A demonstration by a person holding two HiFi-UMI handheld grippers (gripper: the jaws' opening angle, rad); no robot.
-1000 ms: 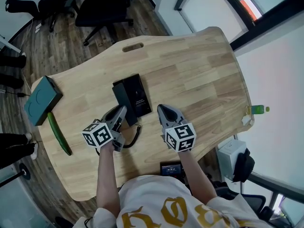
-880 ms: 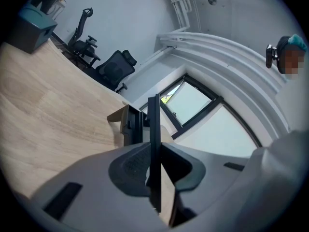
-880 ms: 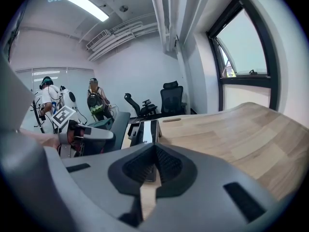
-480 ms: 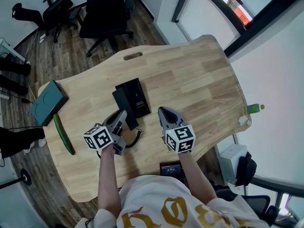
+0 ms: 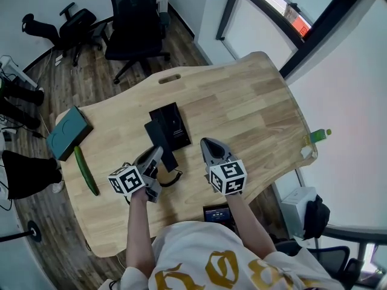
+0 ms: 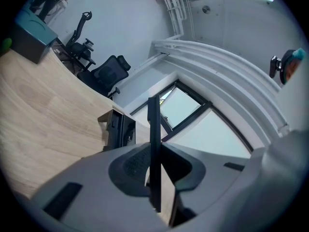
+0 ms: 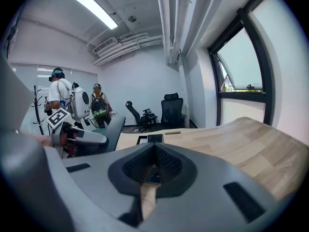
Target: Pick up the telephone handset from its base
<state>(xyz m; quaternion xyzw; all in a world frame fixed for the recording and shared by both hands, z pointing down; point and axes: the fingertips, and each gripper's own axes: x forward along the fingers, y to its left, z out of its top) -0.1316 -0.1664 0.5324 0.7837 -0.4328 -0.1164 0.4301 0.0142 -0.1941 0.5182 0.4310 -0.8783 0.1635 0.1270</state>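
1 black telephone handset (image 5: 162,139) sits clamped edge-on in the left hand-held gripper (image 5: 156,156), off and just beside its base (image 5: 175,121) on the wooden surface (image 5: 242,101). Its coiled cord (image 5: 172,177) curls nearby. The right hand-held gripper (image 5: 208,144) is closed and holds nothing.

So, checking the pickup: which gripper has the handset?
The left gripper: its jaws are clamped on the thin black handset. The right gripper beside it has its jaws together with nothing between them.
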